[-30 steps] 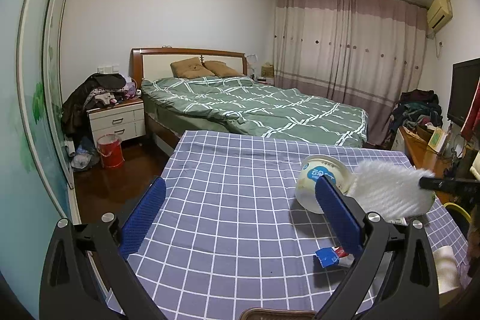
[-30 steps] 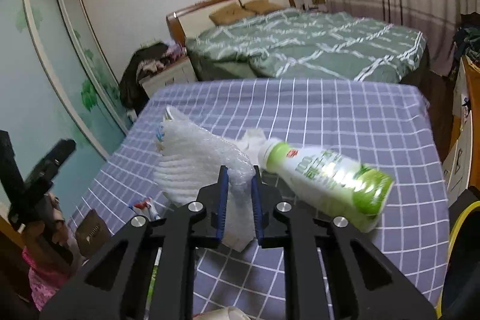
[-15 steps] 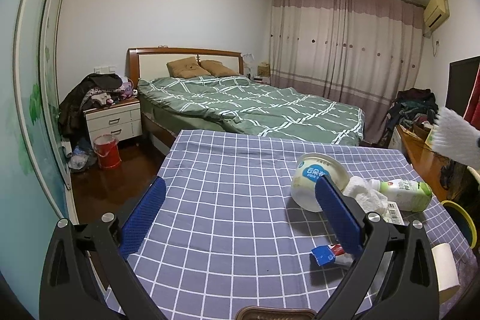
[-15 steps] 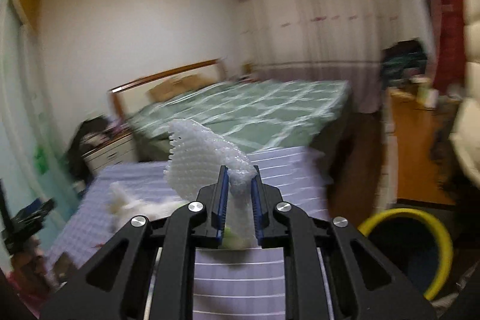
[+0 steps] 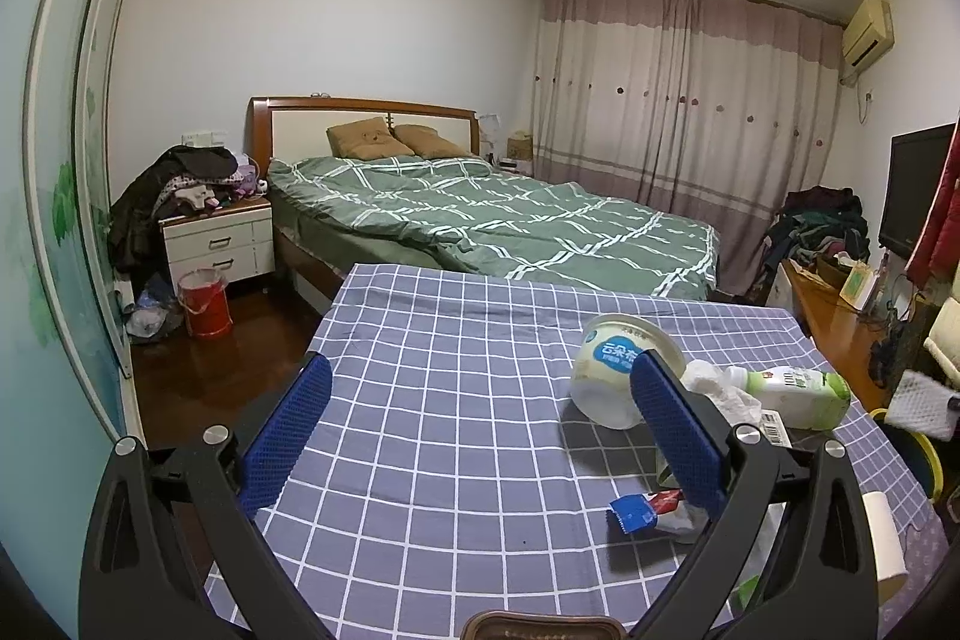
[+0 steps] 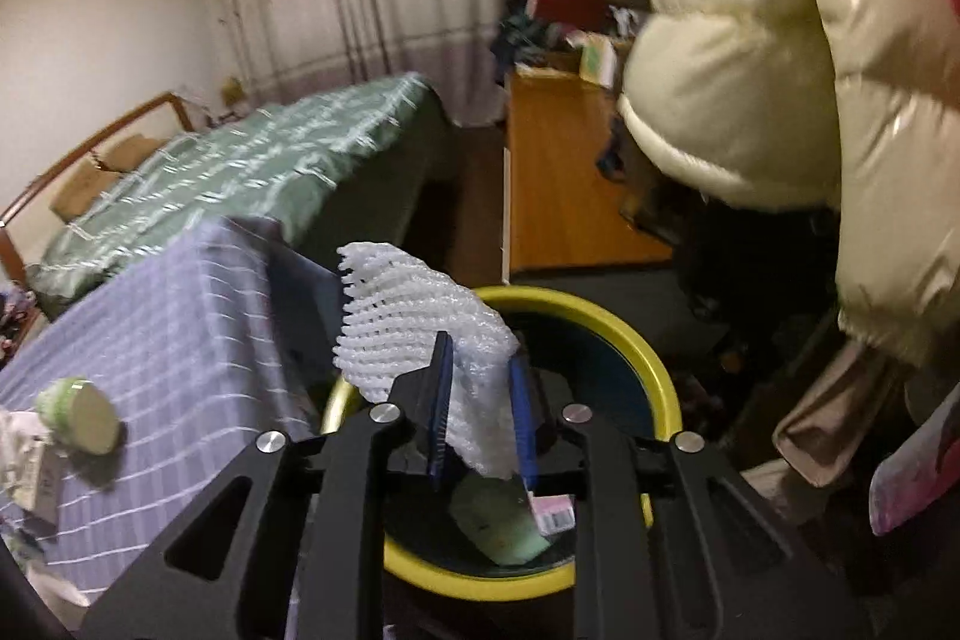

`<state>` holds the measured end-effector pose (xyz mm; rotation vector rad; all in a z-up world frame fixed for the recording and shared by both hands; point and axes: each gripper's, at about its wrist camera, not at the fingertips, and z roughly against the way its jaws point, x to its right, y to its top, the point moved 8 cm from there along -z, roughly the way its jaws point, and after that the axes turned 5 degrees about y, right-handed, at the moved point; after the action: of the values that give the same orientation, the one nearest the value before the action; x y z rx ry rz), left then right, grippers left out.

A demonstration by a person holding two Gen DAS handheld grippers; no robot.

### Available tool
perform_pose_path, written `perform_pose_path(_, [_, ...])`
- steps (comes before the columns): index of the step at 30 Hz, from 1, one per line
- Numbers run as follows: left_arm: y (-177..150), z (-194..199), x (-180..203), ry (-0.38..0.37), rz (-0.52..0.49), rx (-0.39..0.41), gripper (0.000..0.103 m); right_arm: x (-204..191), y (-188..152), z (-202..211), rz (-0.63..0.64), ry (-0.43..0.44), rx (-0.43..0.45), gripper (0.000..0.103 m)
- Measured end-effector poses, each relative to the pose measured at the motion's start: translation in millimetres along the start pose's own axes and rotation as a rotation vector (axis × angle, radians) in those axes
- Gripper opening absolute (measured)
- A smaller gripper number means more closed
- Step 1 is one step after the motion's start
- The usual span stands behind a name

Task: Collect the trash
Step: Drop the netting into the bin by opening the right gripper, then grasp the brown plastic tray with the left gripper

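Note:
My right gripper (image 6: 480, 412) holds a white foam net (image 6: 414, 322) over the yellow-rimmed bin (image 6: 612, 334) beside the table; its jaws stand a little apart around the foam. Trash lies in the bin. My left gripper (image 5: 480, 436) is open and empty above the checked tablecloth (image 5: 456, 400). On the table lie a white tub (image 5: 618, 370) on its side, a crumpled tissue (image 5: 720, 394), a green-capped bottle (image 5: 792, 394) and a blue-red wrapper (image 5: 642, 511). The foam net also shows at the right edge of the left wrist view (image 5: 918, 403).
A green bed (image 5: 492, 220) stands behind the table. A nightstand (image 5: 216, 244) and a red bucket (image 5: 204, 301) are at the left. A wooden desk (image 6: 558, 172) and a hanging cream puffer jacket (image 6: 780, 58) stand close to the bin. A paper roll (image 5: 882, 532) sits at the table's right.
My right gripper has carried the foam net from over the table to over the yellow bin, and its jaws have parted slightly. The left gripper has stayed open over the table.

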<state>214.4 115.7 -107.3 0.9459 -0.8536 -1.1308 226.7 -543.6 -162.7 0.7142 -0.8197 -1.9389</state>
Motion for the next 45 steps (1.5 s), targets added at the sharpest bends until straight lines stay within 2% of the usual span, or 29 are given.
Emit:
perform_pose_path(1, [0,0,0,0.0,0.002,-0.001,0.098,1,-1,0,0.001,-0.015,0.0,0.031])
perform_pose_path(3, [1,0,-2,-0.002,0.005,-0.003,0.098,6,-1,1,0.012,-0.05,0.011,0.047])
perform_pose_path(4, [1,0,-2,-0.003,0.006,-0.004,0.098,5,0,3,0.018,-0.061,0.02,0.049])
perform_pose_path(8, [1,-1,0,-0.006,-0.006,-0.006,0.098,-12,2,21,0.028,-0.052,0.061,0.055])
perform_pose_path(11, [-1,-1,4,-0.012,-0.018,-0.01,0.098,-35,6,34,-0.001,0.019,0.097,0.057])
perform_pose_path(14, [-3,-4,8,-0.011,-0.038,-0.021,0.098,-72,6,43,0.038,0.088,0.15,0.062])
perform_pose_path(18, [-8,-6,13,-0.005,-0.063,-0.038,0.098,-118,2,47,0.093,0.157,0.196,0.063])
perform_pose_path(21, [-10,-7,17,-0.02,-0.07,-0.064,0.098,-129,1,48,0.156,0.134,0.213,0.069])
perform_pose_path(25, [-17,-1,21,-0.069,-0.058,-0.135,0.098,-120,1,44,0.126,0.134,0.202,0.069])
perform_pose_path(31, [-43,17,12,-0.057,-0.081,-0.255,0.098,-111,0,36,0.097,0.154,0.182,0.069])
perform_pose_path(36, [-72,30,15,-0.106,-0.134,-0.353,0.098,-113,1,37,0.1,0.165,0.19,0.069])
perform_pose_path(45, [-104,44,18,-0.158,-0.203,-0.439,0.098,-114,-2,34,0.106,0.162,0.172,0.069])
